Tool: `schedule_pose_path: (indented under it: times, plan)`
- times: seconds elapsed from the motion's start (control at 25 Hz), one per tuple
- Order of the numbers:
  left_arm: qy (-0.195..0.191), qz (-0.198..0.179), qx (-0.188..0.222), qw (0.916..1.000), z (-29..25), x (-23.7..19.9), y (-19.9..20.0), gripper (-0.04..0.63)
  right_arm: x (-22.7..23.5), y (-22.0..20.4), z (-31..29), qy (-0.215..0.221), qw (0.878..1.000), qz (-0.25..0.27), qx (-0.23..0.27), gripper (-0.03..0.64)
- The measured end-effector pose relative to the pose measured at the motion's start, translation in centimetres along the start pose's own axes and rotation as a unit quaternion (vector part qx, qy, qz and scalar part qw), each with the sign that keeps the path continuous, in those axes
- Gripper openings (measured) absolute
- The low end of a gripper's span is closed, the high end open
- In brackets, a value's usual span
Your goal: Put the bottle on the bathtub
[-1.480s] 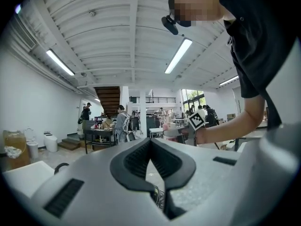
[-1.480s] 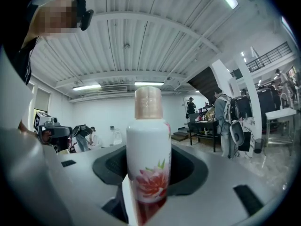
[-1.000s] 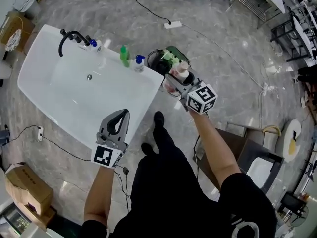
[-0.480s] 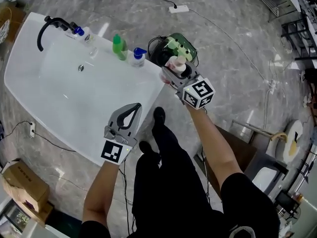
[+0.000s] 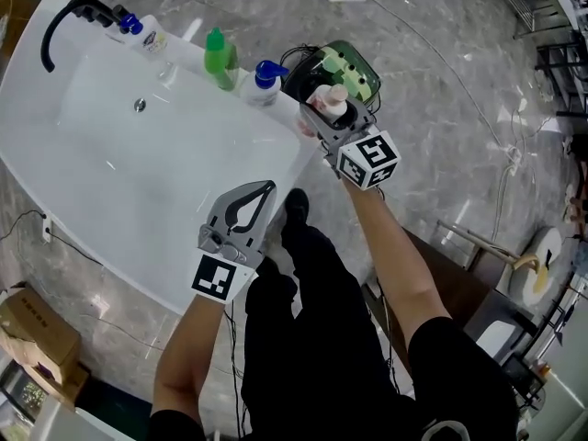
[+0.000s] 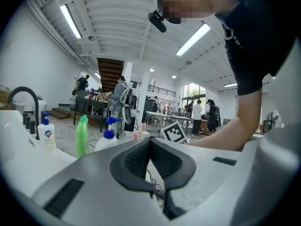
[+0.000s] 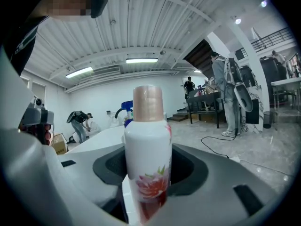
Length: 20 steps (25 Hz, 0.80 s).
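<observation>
Over grey marble floor [image 5: 441, 81], right tool [image 5: 325, 114] clamps the bottle [image 5: 333, 99] beside white bathtub [image 5: 138, 182]; left tool [image 5: 265, 189] closed.

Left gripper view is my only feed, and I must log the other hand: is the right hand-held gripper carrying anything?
Observer: Yes, the right hand-held gripper is shut on a white bottle with a red flower print.
Operator: Is it over the bathtub?
Observer: The head view shows it at the bathtub's right corner, seemingly just off the rim and not set down.
Operator: What's next to it?
Observer: A green basket sits on the floor just beyond it.
</observation>
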<state>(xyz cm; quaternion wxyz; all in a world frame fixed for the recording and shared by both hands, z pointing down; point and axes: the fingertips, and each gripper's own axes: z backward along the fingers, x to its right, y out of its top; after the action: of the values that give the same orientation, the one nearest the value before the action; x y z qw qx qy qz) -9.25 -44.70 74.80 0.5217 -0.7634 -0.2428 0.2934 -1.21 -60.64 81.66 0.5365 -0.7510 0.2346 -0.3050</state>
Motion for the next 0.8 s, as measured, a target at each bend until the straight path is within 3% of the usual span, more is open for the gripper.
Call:
schedule_pose_path:
  times: [0.48,0.8]
  plan:
    - [-0.001,0.004,-0.007,1.0000,0.2,-0.5,-2.6,0.008,0.0,-2.9,-1.5,-0.015,0.998,0.065,0.013,0.223]
    - [-0.005,0.009,-0.007,0.9999,0.0,-0.4,-2.8,0.008,-0.3,-3.2,-1.2,-0.020,0.997,0.069,0.026,0.227]
